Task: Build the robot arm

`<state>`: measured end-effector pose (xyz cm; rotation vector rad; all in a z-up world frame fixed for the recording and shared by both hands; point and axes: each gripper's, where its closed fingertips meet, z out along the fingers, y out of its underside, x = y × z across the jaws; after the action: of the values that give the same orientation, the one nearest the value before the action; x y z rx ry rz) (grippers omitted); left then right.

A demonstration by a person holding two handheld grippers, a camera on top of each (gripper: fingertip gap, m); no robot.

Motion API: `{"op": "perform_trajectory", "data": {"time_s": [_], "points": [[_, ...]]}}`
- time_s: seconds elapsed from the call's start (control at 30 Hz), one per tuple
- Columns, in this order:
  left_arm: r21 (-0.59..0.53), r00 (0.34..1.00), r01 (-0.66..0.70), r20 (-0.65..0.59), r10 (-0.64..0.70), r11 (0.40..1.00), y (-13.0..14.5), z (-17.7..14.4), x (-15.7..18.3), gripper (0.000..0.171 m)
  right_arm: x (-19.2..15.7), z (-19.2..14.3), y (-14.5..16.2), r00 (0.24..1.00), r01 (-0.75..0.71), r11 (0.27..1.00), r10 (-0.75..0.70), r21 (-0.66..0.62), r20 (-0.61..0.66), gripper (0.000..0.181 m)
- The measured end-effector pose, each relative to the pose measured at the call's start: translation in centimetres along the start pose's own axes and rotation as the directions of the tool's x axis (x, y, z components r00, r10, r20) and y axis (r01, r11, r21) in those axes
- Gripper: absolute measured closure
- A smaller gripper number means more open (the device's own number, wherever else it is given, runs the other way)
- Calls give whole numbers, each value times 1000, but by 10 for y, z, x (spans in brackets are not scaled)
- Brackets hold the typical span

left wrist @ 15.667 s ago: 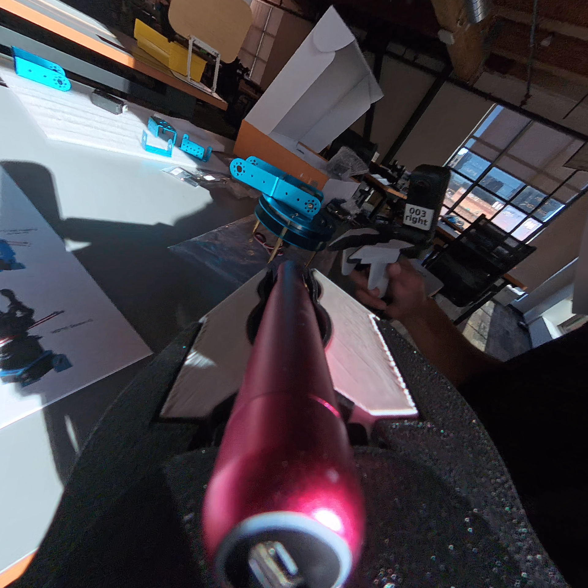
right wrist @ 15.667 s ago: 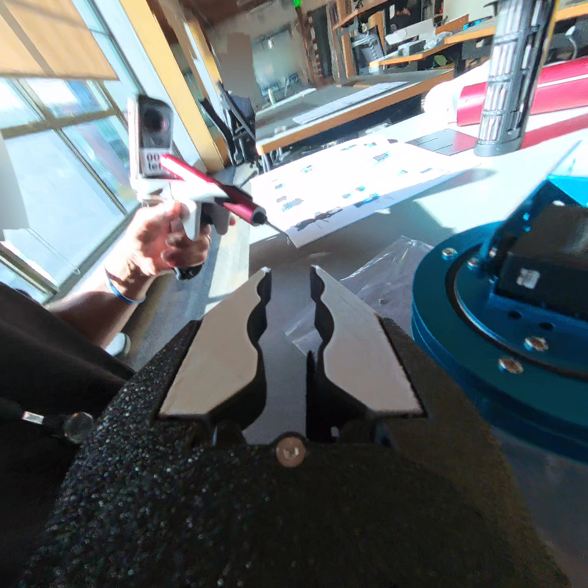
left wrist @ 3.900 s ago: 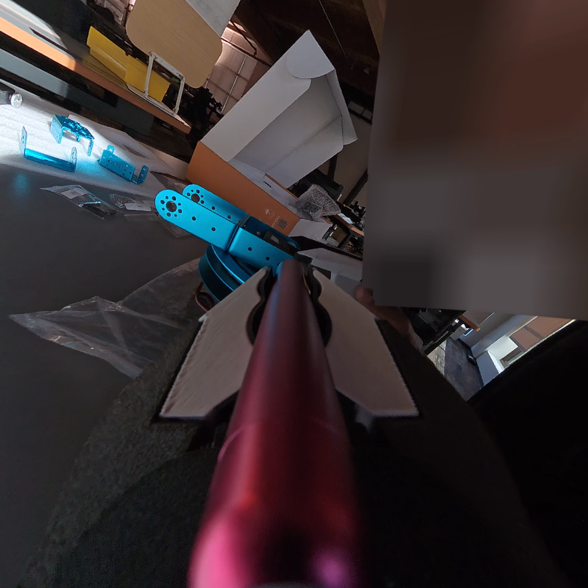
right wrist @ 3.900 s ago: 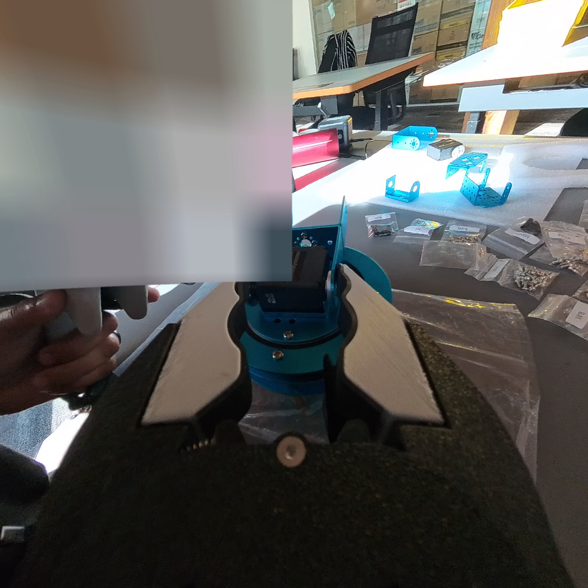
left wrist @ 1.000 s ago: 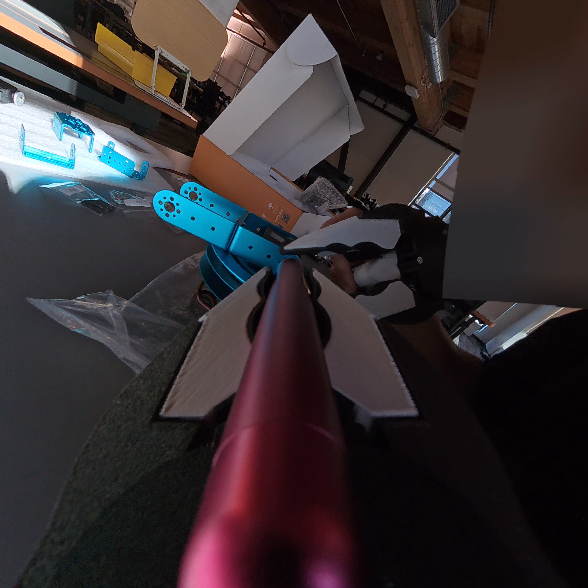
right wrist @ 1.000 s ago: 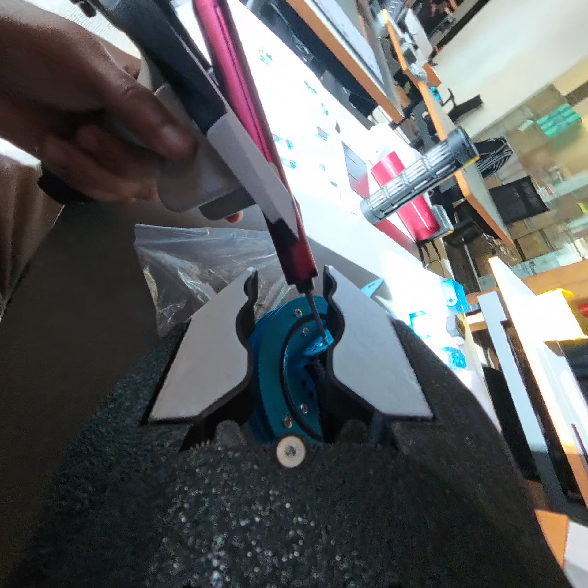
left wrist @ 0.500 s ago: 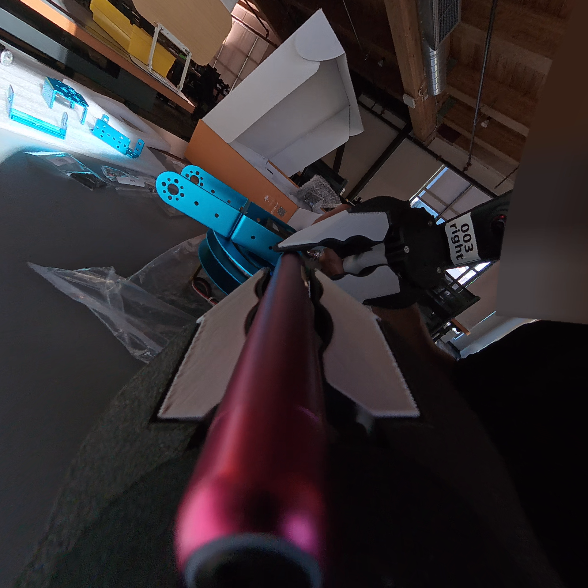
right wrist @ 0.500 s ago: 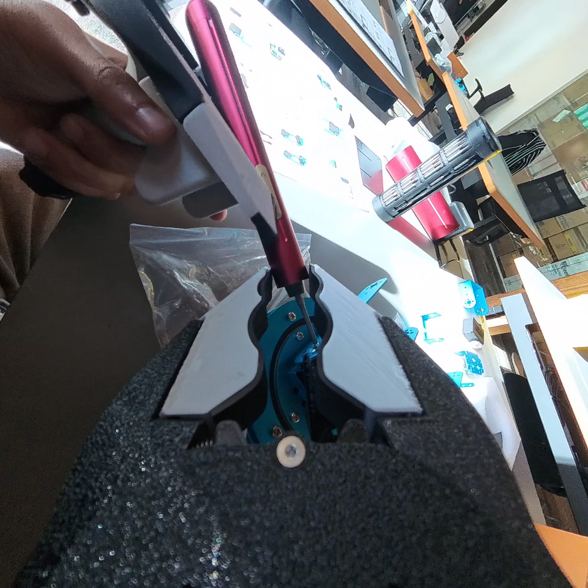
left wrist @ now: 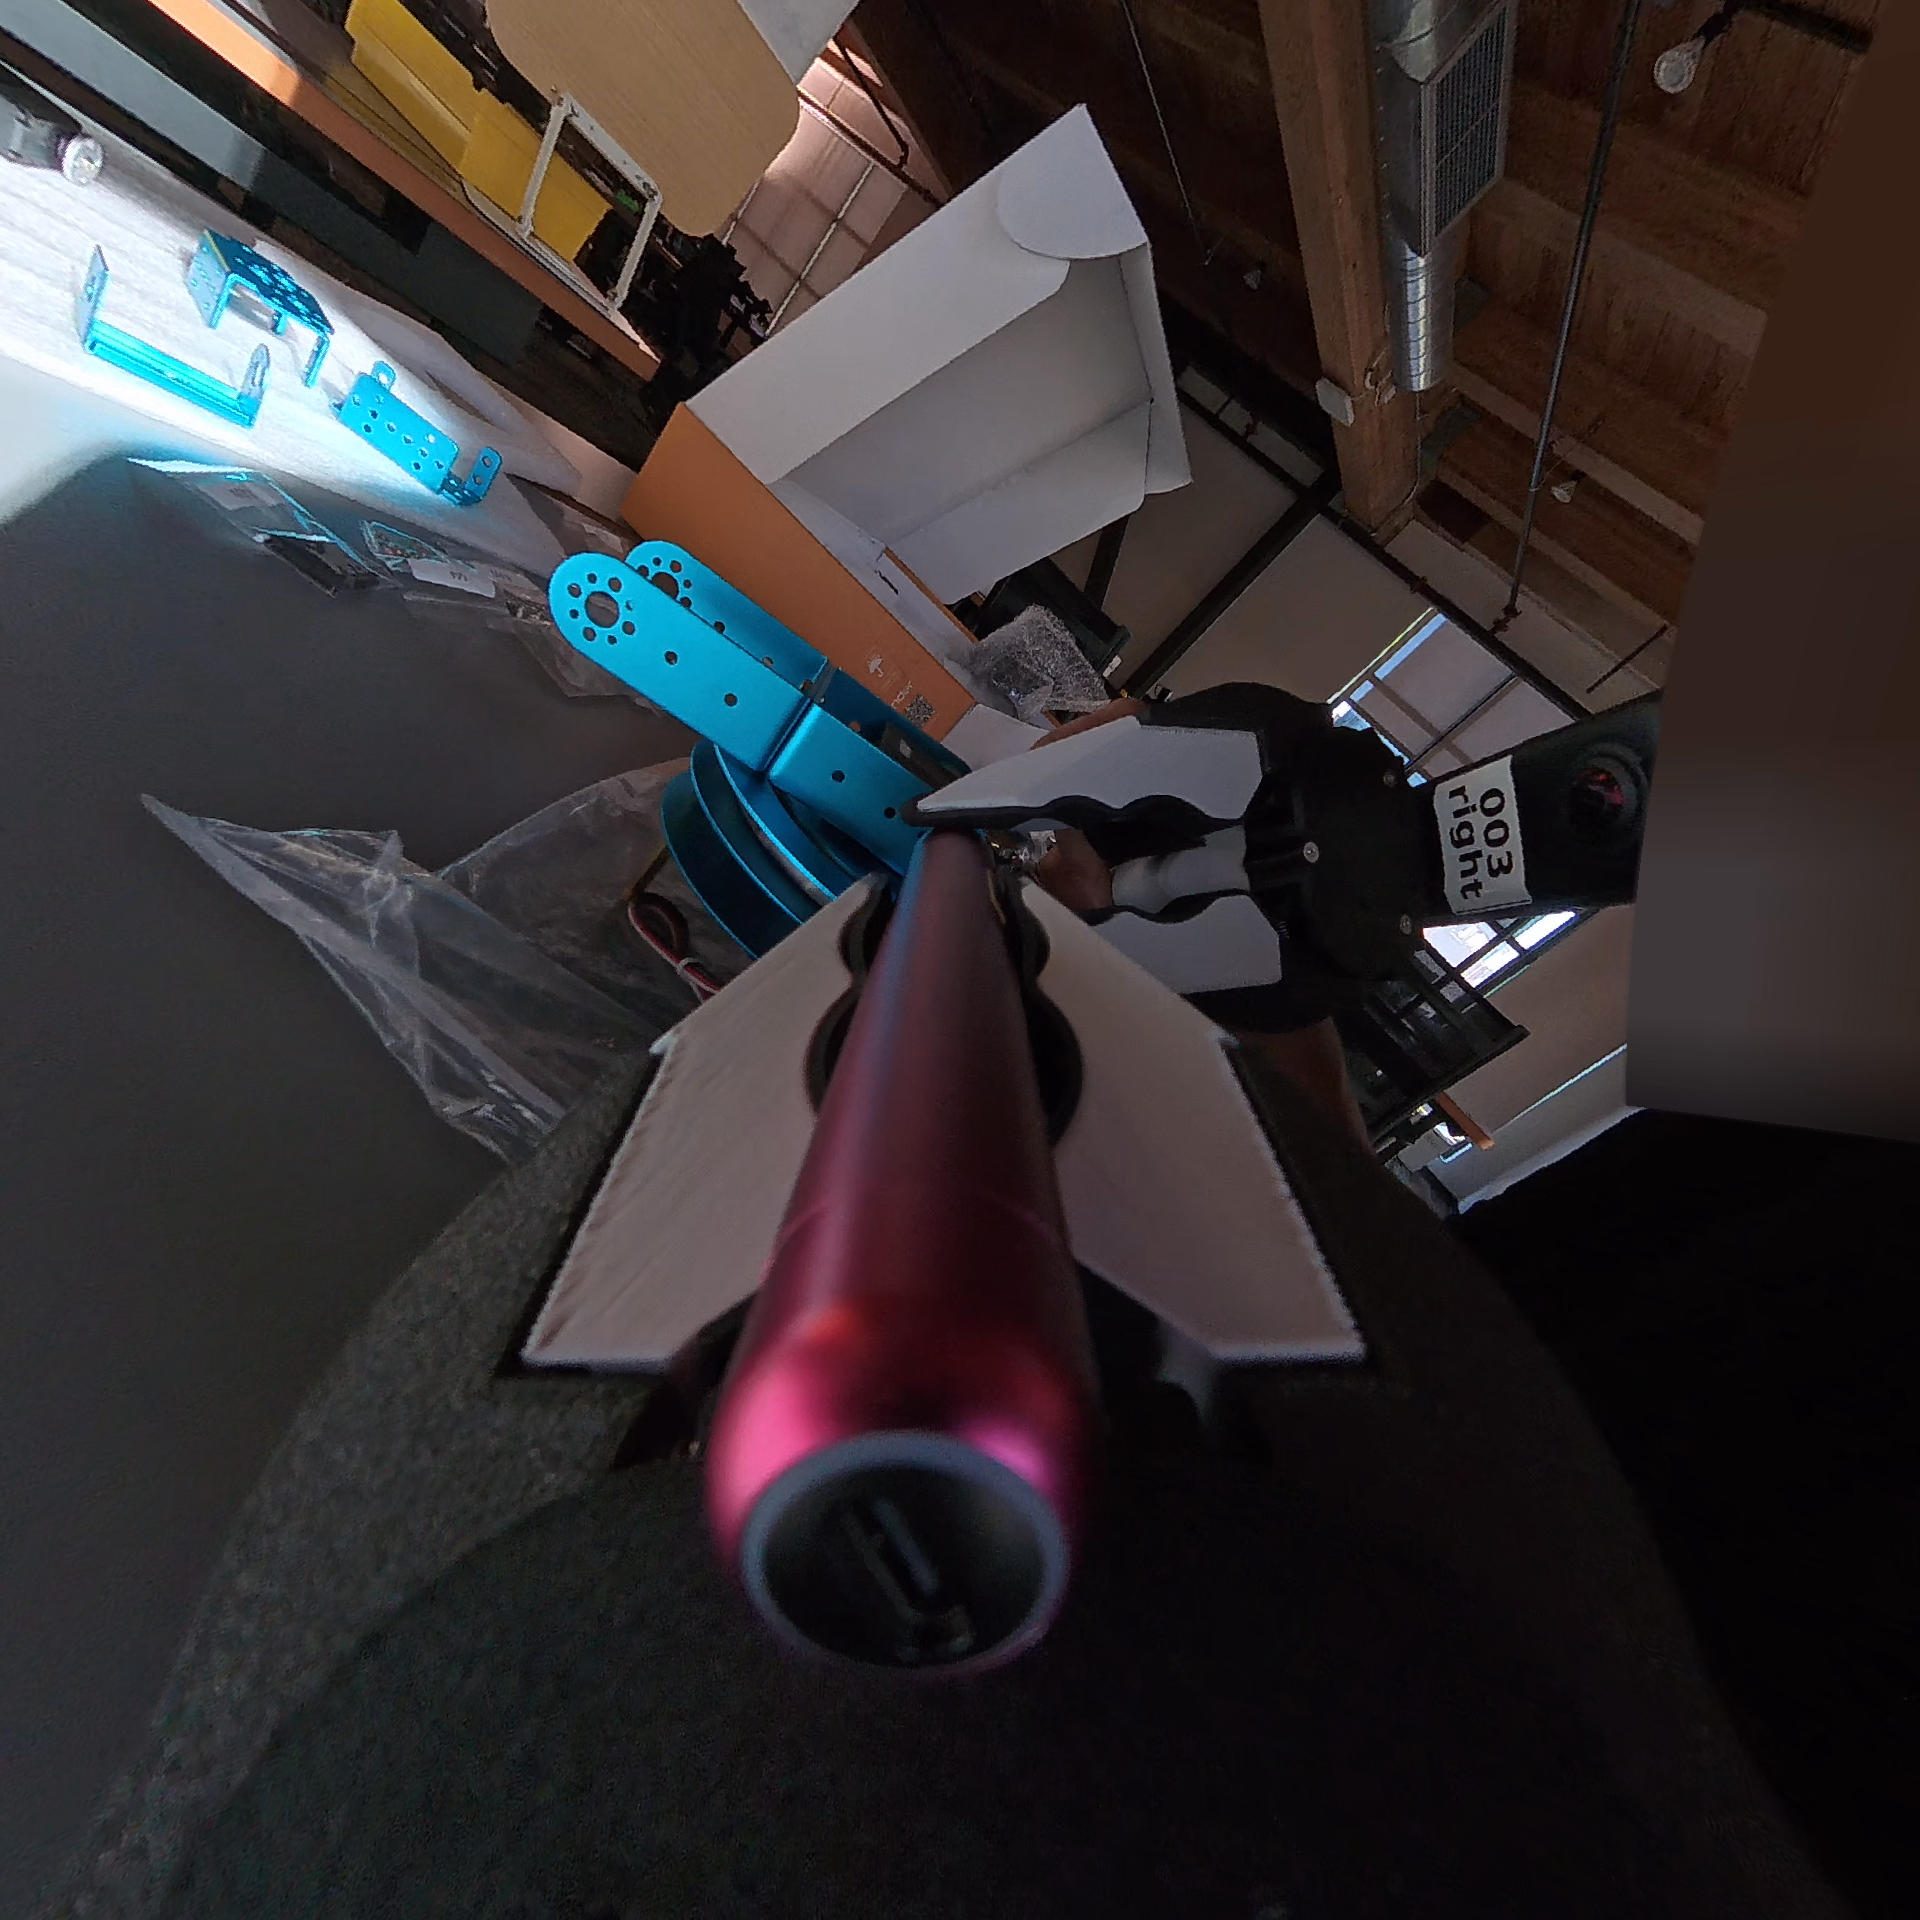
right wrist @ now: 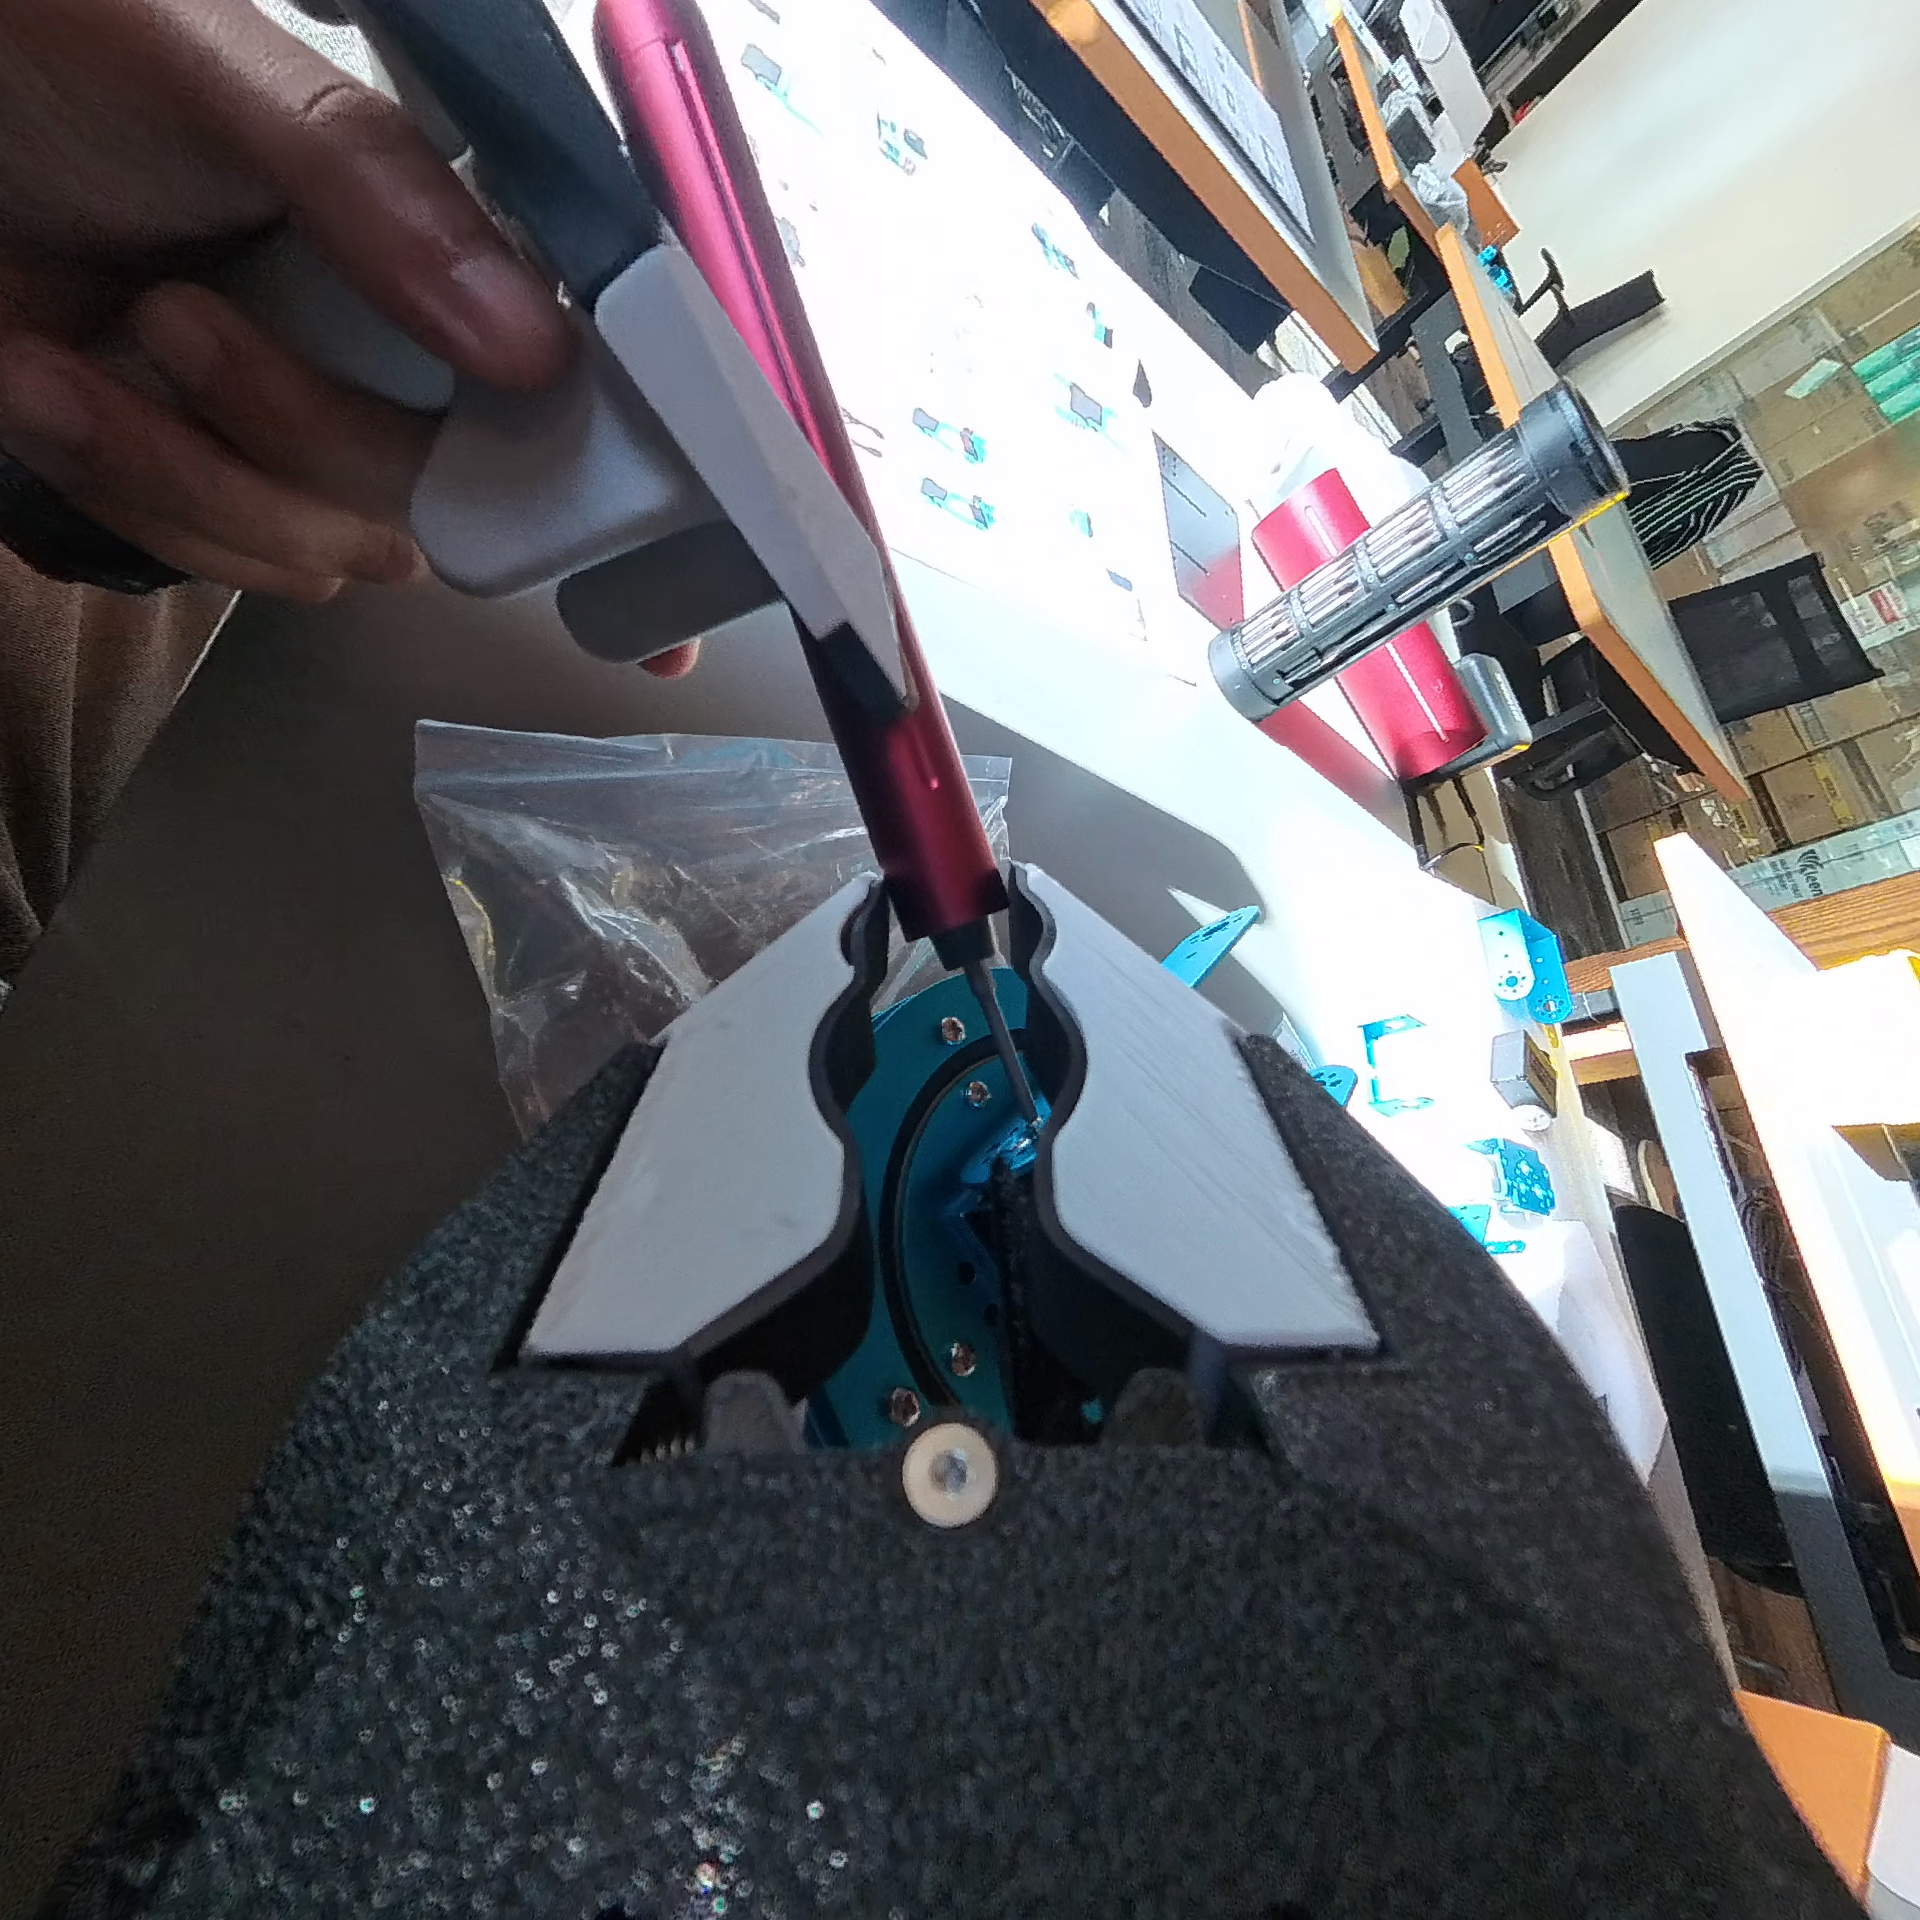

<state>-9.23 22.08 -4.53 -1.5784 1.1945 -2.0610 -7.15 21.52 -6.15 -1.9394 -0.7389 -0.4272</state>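
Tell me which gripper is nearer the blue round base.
Right. The right gripper straddles the blue round base, its fingers on either side. The left gripper stands off above it, clamping the red screwdriver, whose bit reaches down to the blue assembly.

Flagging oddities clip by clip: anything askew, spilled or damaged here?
Nothing looks damaged or spilled. The left gripper clamps a red screwdriver, its bit meeting the blue turntable assembly, which sits tilted between the right gripper's fingers.
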Motion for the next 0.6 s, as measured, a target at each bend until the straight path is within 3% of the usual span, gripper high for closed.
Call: {"op": "perform_trajectory", "data": {"time_s": [0.3, 0.33, 0.4, 0.53, 0.6], "points": [[-9, 998, -50, 23, 50, 999, 1, 0, 3, 151, -2, -3, -1, 999, -50, 999, 50, 10, -13, 156], [-13, 998, -51, 21, 51, 999, 1, 0, 3, 151, -2, -6, -3, 996, -90, 996, 90, 26, -6, 136], [-18, 999, -50, 19, 51, 999, 0, 0, 2, 151, 11, -23, -2, 975, -220, 973, 222, 71, -24, 119], [-22, 998, -59, 24, 59, 998, 0, 1, 3, 151, 38, -43, 58, 796, -582, 812, 579, 35, -179, 85], [-16, 998, -58, 27, 58, 998, 1, 1, 4, 151, 27, -36, 73, 708, -689, 724, 683, 35, -181, 87]]}}
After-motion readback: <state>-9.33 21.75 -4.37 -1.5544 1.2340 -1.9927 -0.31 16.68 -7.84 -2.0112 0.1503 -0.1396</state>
